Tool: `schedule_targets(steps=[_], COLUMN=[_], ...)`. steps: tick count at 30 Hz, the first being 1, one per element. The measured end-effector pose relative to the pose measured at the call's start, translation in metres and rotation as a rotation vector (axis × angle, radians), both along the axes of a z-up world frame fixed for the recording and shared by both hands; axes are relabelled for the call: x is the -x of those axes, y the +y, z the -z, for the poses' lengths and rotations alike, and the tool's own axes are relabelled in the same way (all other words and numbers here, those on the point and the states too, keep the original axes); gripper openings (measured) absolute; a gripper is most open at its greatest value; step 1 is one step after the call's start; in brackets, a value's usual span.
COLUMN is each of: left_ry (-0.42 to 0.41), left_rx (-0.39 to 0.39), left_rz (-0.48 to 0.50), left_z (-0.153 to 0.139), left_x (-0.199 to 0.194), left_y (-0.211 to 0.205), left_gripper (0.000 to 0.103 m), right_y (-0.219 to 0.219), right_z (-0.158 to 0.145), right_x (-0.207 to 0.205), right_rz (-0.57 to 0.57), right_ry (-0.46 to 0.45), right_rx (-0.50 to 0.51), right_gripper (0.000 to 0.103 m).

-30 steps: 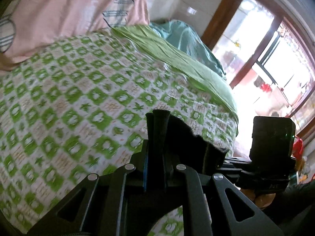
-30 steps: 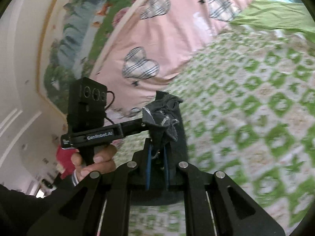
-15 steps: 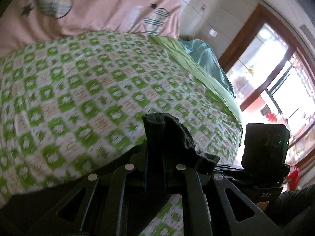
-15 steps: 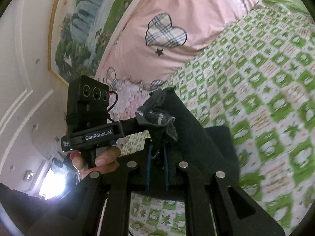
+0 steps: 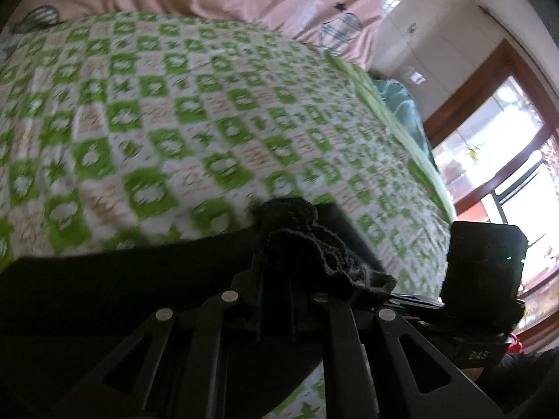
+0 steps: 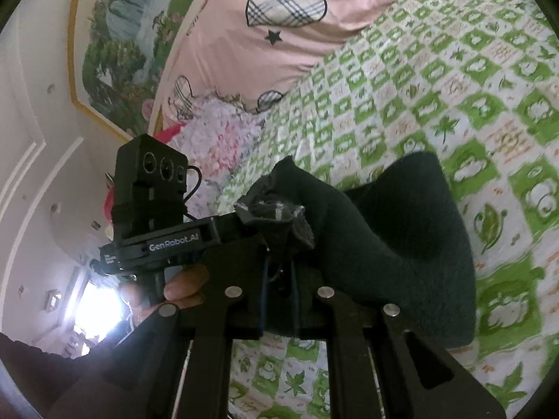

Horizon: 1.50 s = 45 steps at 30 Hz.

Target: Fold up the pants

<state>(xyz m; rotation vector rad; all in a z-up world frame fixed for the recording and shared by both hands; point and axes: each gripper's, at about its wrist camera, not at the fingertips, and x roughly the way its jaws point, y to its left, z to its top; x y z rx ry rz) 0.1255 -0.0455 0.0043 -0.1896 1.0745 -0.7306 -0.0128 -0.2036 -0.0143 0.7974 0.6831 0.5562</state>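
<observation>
We have the left gripper [image 5: 276, 241] clenched on a bunched edge of the dark pants [image 5: 115, 289], the cloth crumpled between its jaws at the lower centre of the left wrist view. The right gripper [image 6: 279, 241] is likewise clamped on a wad of the same dark fabric [image 6: 394, 244], with a greyish frayed edge poking out above the jaws at the centre of its frame.

Outward from the left jaws, the pants run as a broad dark band toward the lower left of the frame, lying low over the green-and-white checked bedspread [image 5: 181, 111]; whether that band already rests on the bed we cannot tell. Outward from the right jaws, the cloth drapes to the right and down, its rounded fold against the bedspread at centre right.

In the right wrist view the other gripper sits at centre left, with a person's hand [image 6: 181, 286] on its handle. A pink quilt [image 6: 223, 35] with checked hearts lies at the top of both frames.

We judge the task to be mid-fold: both corners are held and carried over the bed, but nothing is laid flat or released yet. Setting the held edge down, smoothing, and any further folds seem to remain.
</observation>
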Motion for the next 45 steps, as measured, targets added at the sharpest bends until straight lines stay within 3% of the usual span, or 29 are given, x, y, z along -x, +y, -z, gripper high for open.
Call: schedule_targets(steps=[17, 23, 28, 32, 34, 45], left_ry=[0.065, 0.085, 0.089, 0.082, 0.072, 0.065], left_rx=[-0.02, 0.035, 0.058, 0.076, 0.076, 0.138], left_rz=[-0.174, -0.306, -0.409, -0.495, -0.537, -0.799], left_z=[0.02, 0.014, 0.01, 0.004, 0.0, -0.005], left_x=[0.023, 0.037, 0.055, 0.072, 0.081, 0.14], left_y=[0.049, 0.08, 0.106, 0.126, 0.134, 0.196], left_gripper=[0.009, 0.012, 0.012, 0.021, 0.032, 0.044], right_y=[0.034, 0.042, 0.051, 0.061, 0.065, 0.093], right_z=[0.013, 0.009, 0.002, -0.005, -0.009, -0.03], right_x=[-0.01, -0.007, -0.006, -0.006, -0.006, -0.023], right_rz=[-0.084, -0.108, -0.143, -0.176, -0.185, -0.247], right_ry=[0.093, 0.093, 0.077, 0.058, 0.05, 0.0], right_rx=[0.122, 0.125, 0.121, 0.125, 0.127, 0.171], right_gripper=[0.022, 0.034, 0.034, 0.034, 0.034, 0.034])
